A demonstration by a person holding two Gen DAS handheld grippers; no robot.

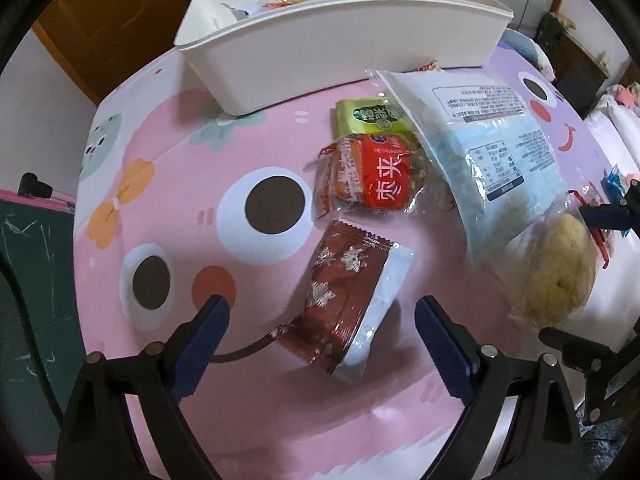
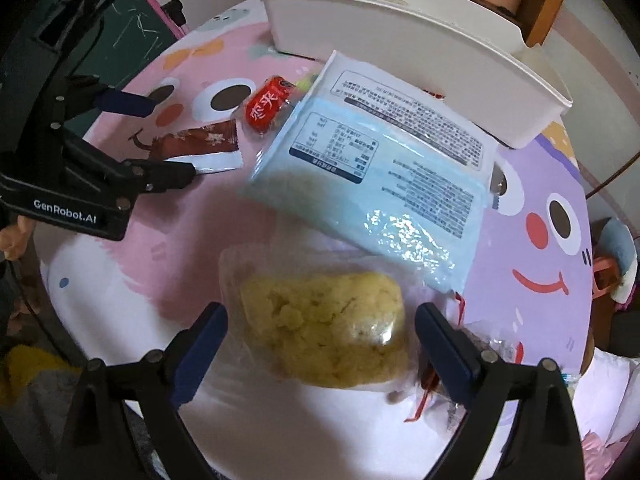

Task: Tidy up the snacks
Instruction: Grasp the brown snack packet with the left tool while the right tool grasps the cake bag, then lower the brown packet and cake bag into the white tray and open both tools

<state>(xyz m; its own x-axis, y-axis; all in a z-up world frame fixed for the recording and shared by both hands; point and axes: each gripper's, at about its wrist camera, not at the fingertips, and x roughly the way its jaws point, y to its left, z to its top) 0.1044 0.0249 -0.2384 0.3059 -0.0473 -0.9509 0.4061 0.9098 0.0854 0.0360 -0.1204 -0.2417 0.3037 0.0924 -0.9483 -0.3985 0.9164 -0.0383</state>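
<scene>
A white bin stands at the table's far side, with a few snacks inside; it also shows in the right wrist view. My left gripper is open, its fingers either side of a dark red snowflake packet lying on the table. My right gripper is open around a clear bag of yellow pastry. A large pale blue packet, a red packet and a green packet lie between.
The round table has a pink and purple cartoon cloth. A green board stands left of the table. Small wrapped sweets lie by my right gripper's right finger. The left gripper body shows at left in the right wrist view.
</scene>
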